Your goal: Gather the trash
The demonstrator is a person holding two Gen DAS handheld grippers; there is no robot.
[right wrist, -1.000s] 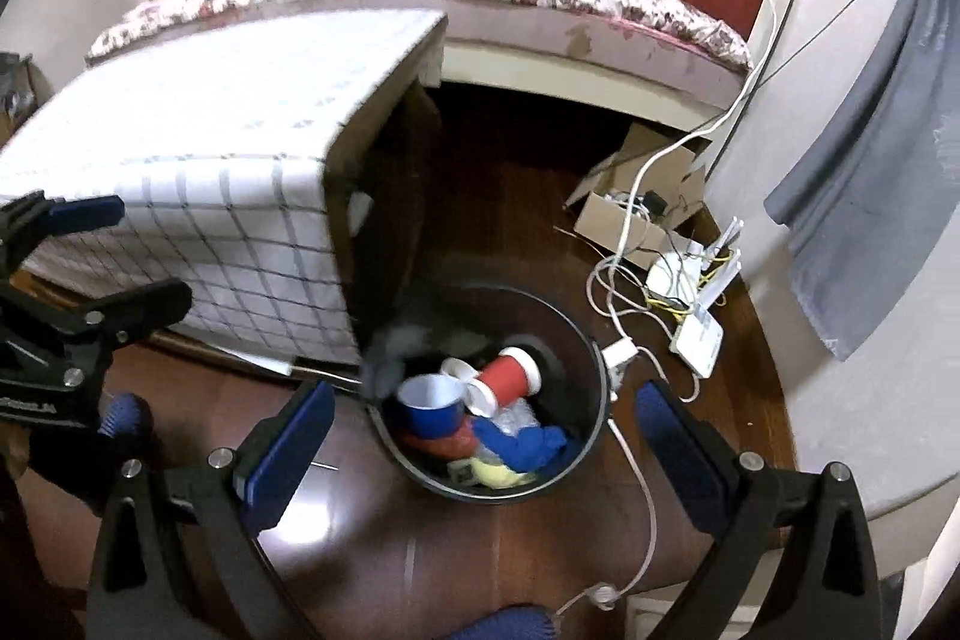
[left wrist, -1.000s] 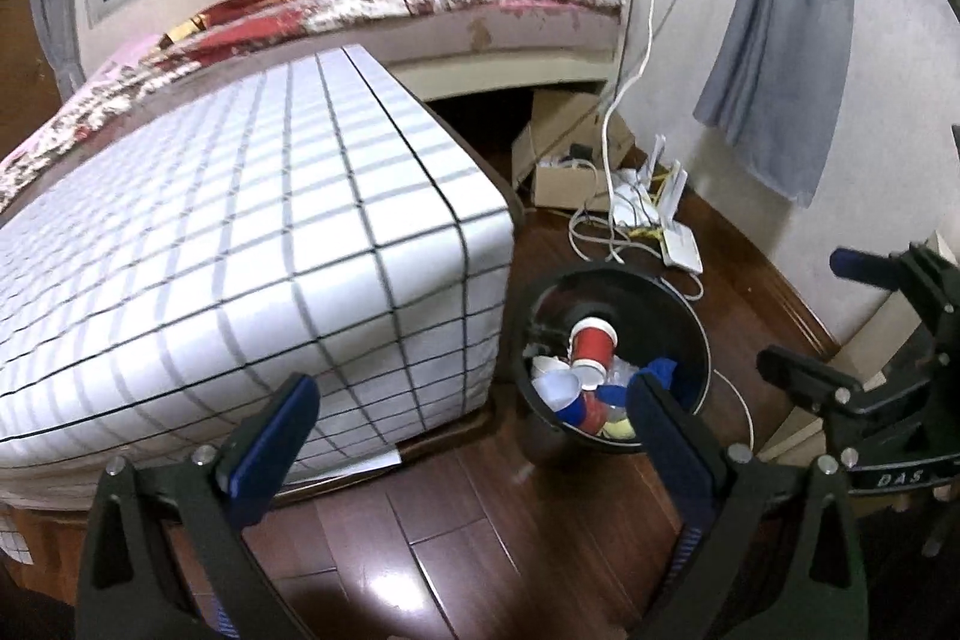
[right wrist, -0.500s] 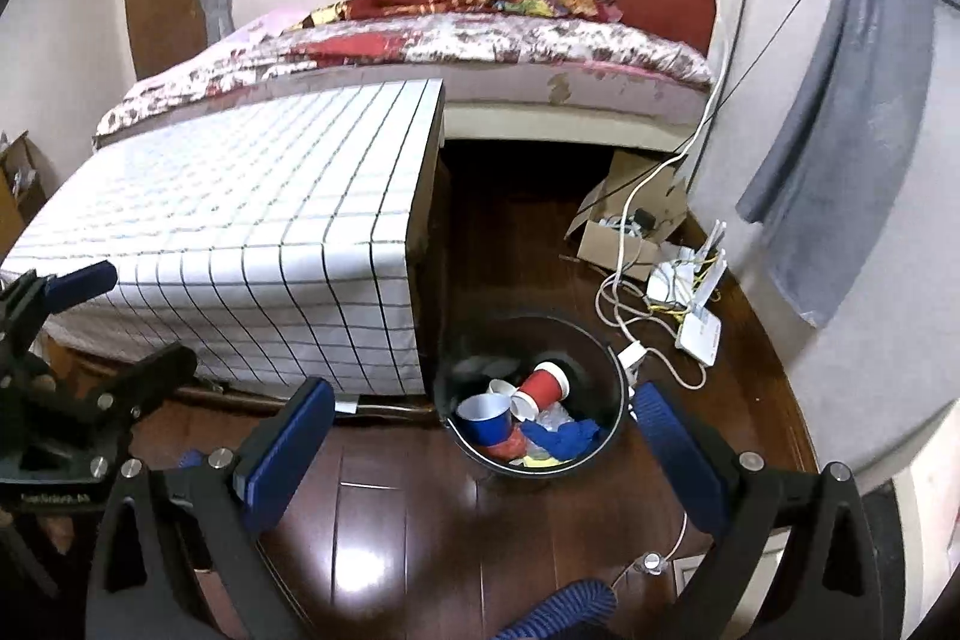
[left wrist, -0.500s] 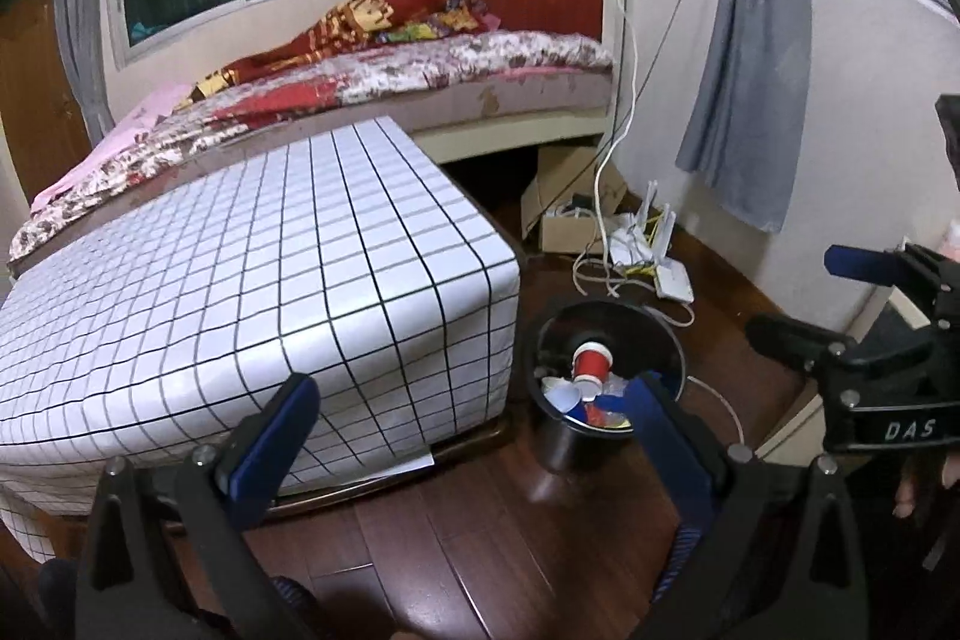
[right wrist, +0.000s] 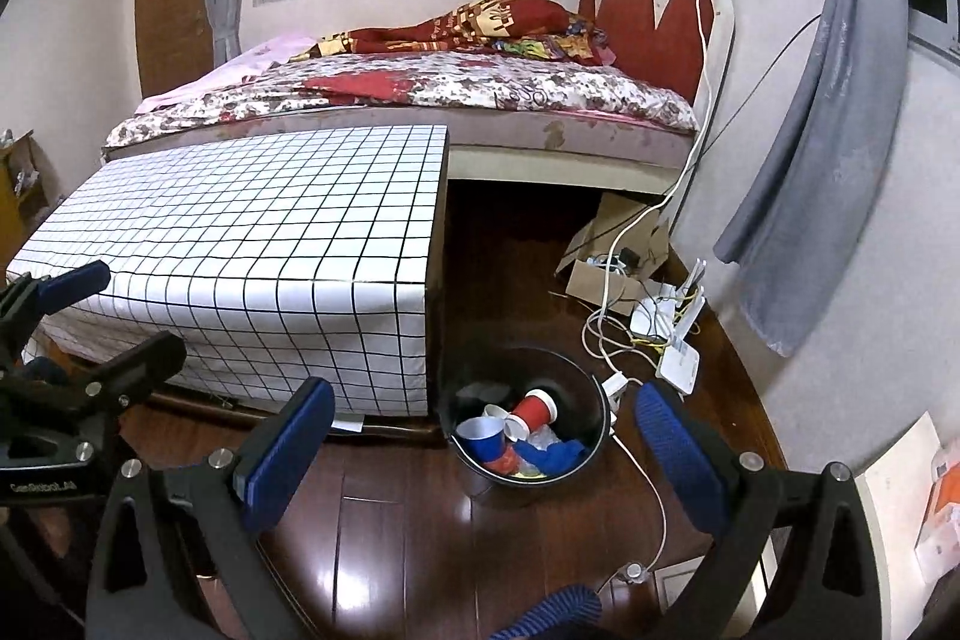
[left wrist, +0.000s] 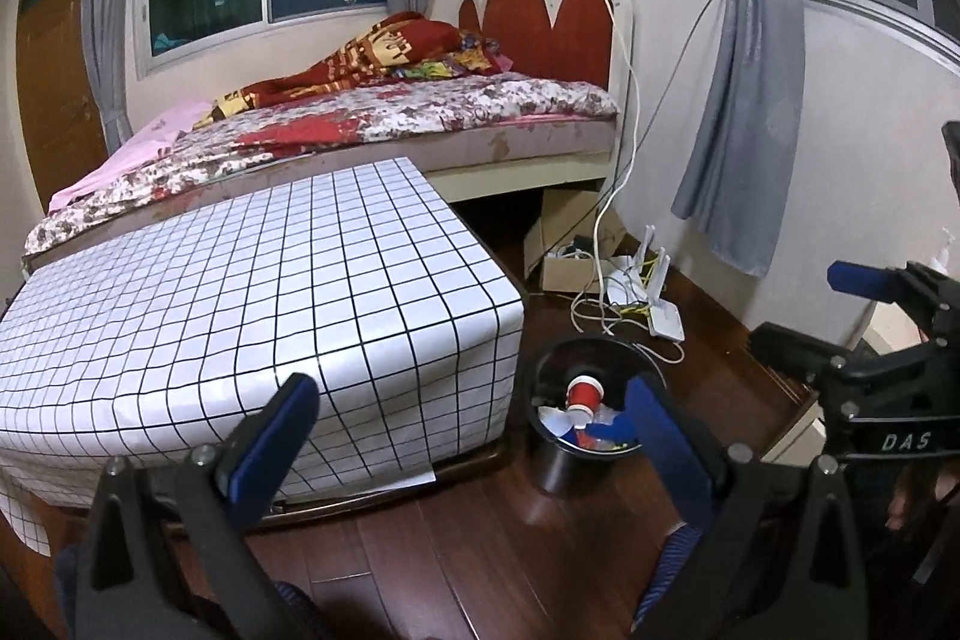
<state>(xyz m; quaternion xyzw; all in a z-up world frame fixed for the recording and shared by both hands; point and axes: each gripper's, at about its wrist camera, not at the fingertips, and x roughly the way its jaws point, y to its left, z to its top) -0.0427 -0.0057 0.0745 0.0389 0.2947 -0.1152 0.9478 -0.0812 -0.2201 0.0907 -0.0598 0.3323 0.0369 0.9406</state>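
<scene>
Both tools hung high, well apart from black bin [right wrist: 591, 403] on floor beside checked table [right wrist: 252, 232]. Left gripper [left wrist: 468, 427] gaped wide, empty; right gripper [right wrist: 480, 439] same. Trash in bin: red cup [right wrist: 534, 409], blue cup [right wrist: 483, 437]. I judged collection done; best move: scan tabletop and floor for strays, jaws kept open. Right view alone showed blue cup; left view hid it.

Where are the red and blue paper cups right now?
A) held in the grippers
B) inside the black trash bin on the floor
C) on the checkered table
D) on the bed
B: the red cup and blue cup lie in the black trash bin, while both grippers are open and hold nothing.
</scene>
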